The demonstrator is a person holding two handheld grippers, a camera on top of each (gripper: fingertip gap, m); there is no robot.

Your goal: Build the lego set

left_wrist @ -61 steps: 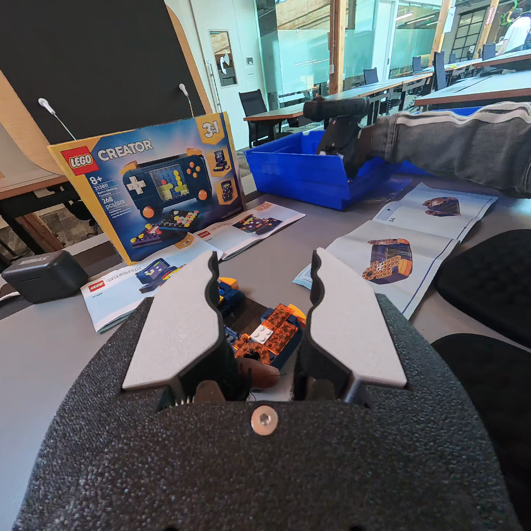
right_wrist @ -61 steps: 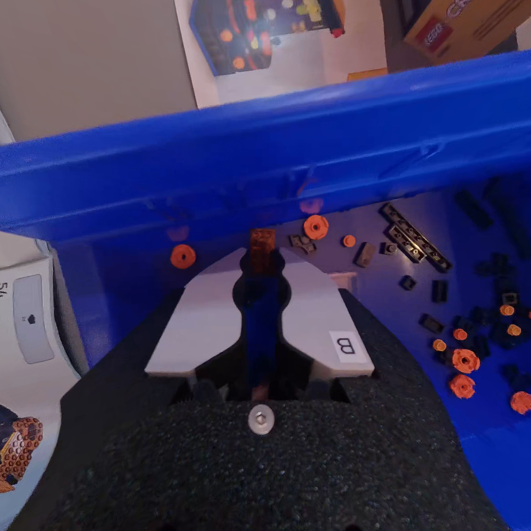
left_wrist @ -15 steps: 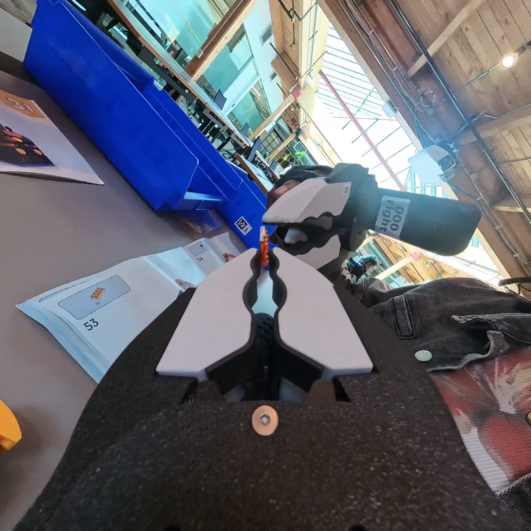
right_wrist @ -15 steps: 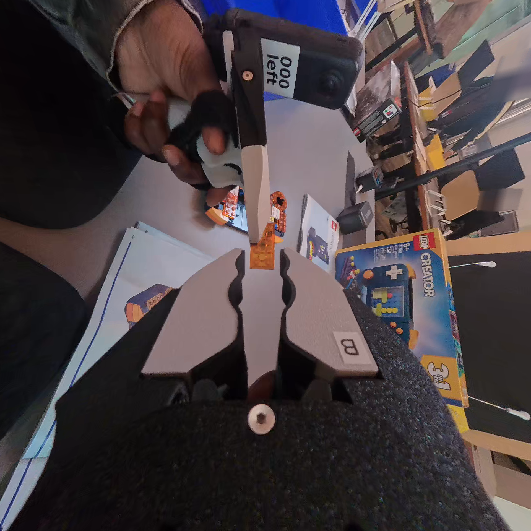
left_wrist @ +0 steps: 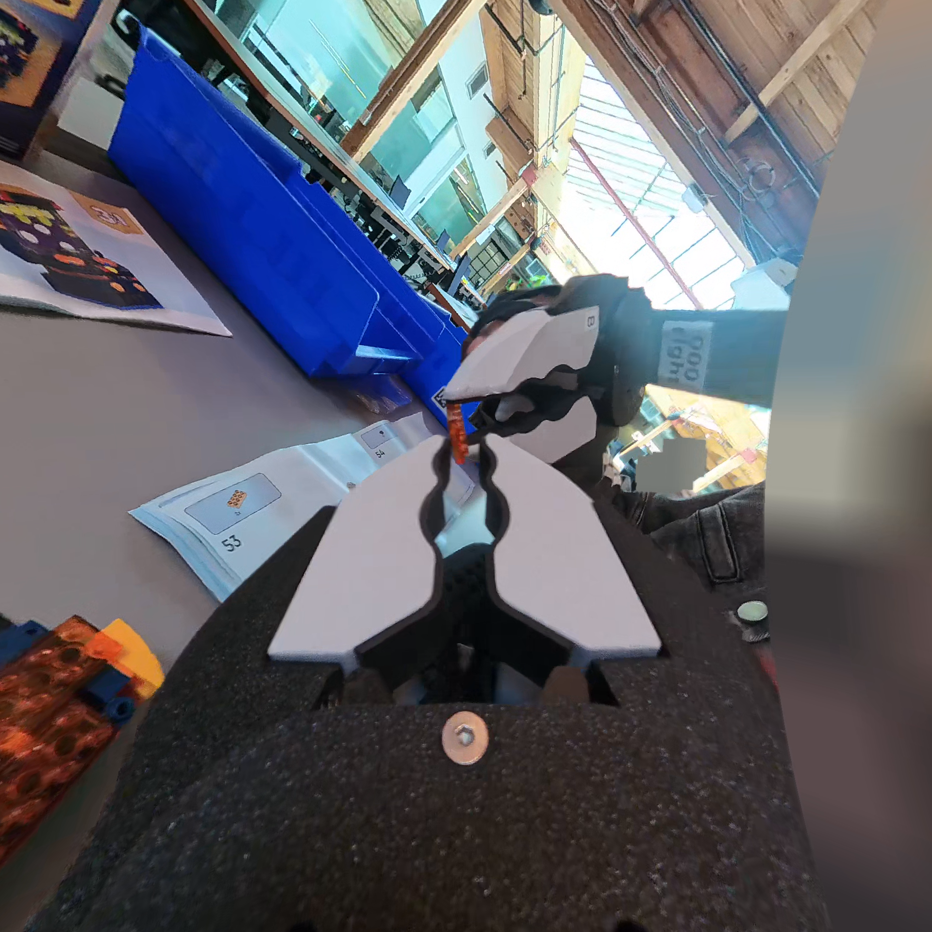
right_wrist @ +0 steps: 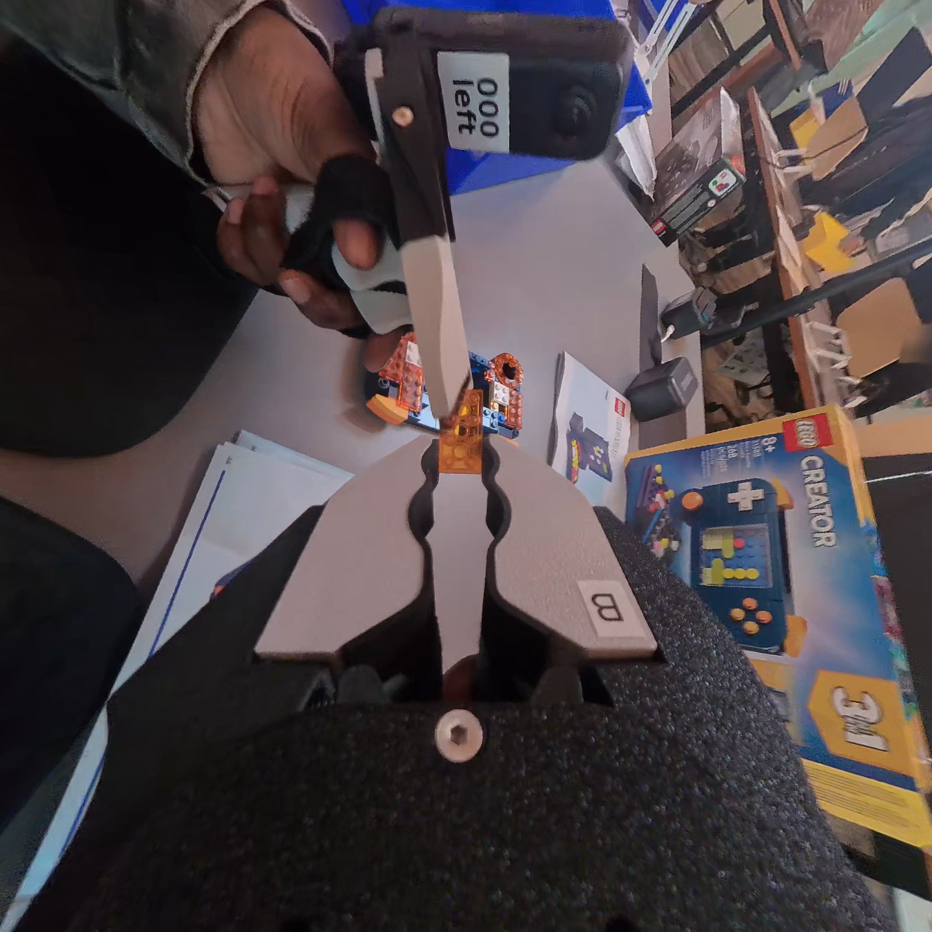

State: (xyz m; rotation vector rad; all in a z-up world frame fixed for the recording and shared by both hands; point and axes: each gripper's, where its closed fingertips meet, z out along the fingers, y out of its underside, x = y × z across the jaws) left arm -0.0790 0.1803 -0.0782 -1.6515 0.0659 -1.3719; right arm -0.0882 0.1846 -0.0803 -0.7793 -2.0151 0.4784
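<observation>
The right gripper (right_wrist: 460,449) has closed on the orange plate (right_wrist: 460,446); the left gripper (left_wrist: 461,444) has loosened beside it.

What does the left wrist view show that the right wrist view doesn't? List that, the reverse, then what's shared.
Left only: wooden ceiling, skylight.
Right only: yellow box, black cube, hand.
Both: orange plate, half-built model, open booklet, grey table.
</observation>
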